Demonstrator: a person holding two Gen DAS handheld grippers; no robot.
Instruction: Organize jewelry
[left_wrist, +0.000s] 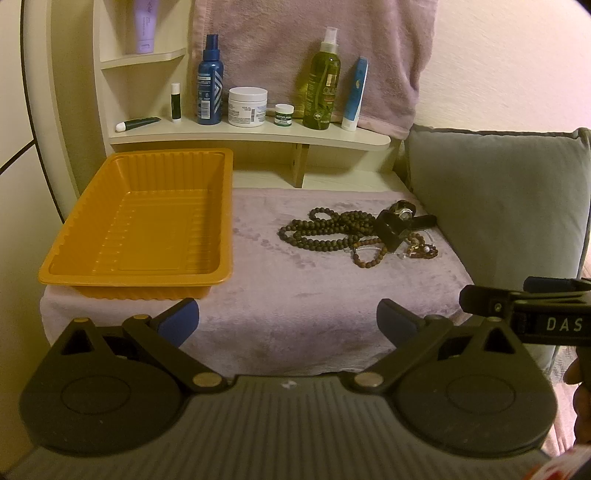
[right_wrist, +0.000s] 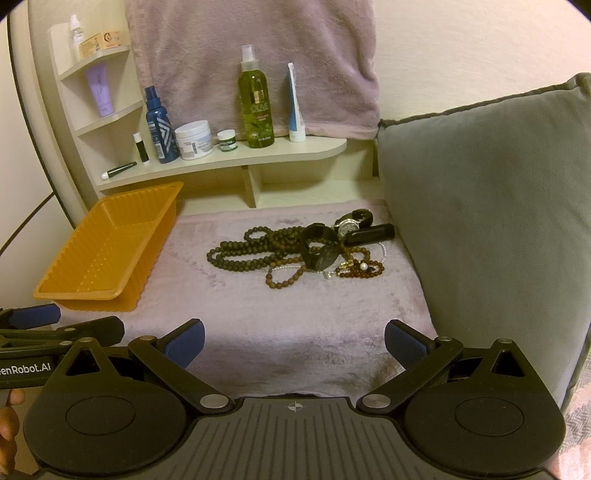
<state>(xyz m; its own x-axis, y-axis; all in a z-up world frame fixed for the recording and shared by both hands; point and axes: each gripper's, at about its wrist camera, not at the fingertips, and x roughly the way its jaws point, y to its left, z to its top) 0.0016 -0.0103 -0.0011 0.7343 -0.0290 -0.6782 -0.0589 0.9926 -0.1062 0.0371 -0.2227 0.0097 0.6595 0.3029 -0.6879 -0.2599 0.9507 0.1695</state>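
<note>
A heap of jewelry lies on the mauve cloth (right_wrist: 295, 317): a long string of dark wooden beads (right_wrist: 251, 251), a black-strapped watch (right_wrist: 321, 247), a smaller amber bead bracelet (right_wrist: 364, 271) and a thin pearl strand. The same bead string (left_wrist: 325, 232) and watch (left_wrist: 397, 221) show at centre right in the left wrist view. An empty orange plastic tray (left_wrist: 147, 229) sits to the left, also seen as the tray (right_wrist: 107, 254). My left gripper (left_wrist: 288, 319) is open, short of the cloth's near edge. My right gripper (right_wrist: 293, 341) is open too, well short of the heap.
A grey cushion (right_wrist: 487, 221) walls the right side. Behind, a low shelf (right_wrist: 229, 160) carries several bottles, jars and tubes, with a pink towel (right_wrist: 251, 55) hanging above. The right tool's body (left_wrist: 524, 310) shows at the left view's right edge.
</note>
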